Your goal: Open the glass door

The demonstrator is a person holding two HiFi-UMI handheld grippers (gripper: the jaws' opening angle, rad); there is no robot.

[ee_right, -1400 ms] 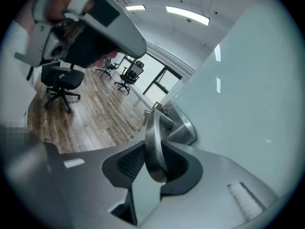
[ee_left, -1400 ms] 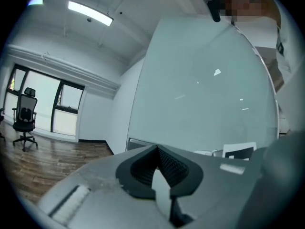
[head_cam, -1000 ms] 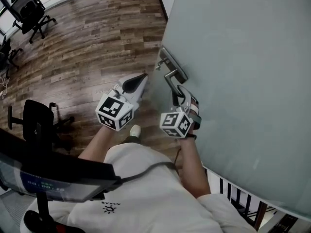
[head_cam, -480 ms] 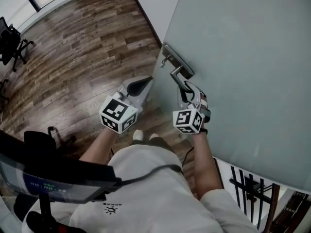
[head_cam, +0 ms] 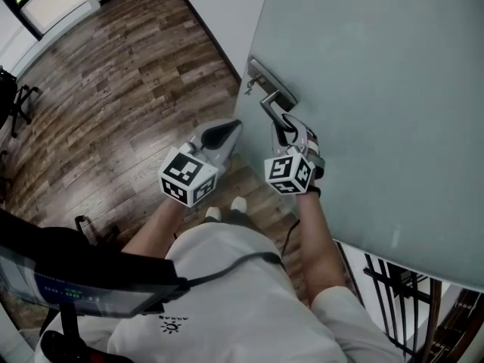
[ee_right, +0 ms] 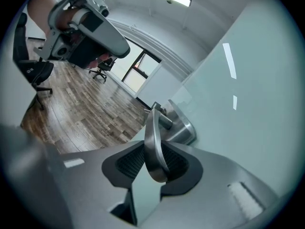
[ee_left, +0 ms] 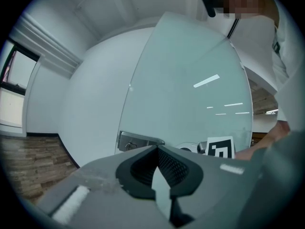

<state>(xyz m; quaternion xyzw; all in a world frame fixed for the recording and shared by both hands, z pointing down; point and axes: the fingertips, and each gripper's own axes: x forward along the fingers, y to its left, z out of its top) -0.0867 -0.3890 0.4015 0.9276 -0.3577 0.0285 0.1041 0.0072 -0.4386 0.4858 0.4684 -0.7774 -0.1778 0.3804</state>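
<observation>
glass door (head_cam: 378, 89): frosted, fills right side of the head view, edge just beside left gripper
handle (ee_right: 153, 142): metal lever on lock plate (head_cam: 271, 85), near door edge
right gripper (ee_right: 152, 163): pinching the handle between its pads
left gripper (ee_left: 157, 168): jaws pressed together, nothing in them, tip at door edge
around: wood floor (head_cam: 113, 89), white wall (head_cam: 219, 6), office chair (head_cam: 15, 97) far left, black railing (head_cam: 401, 293) behind door
</observation>
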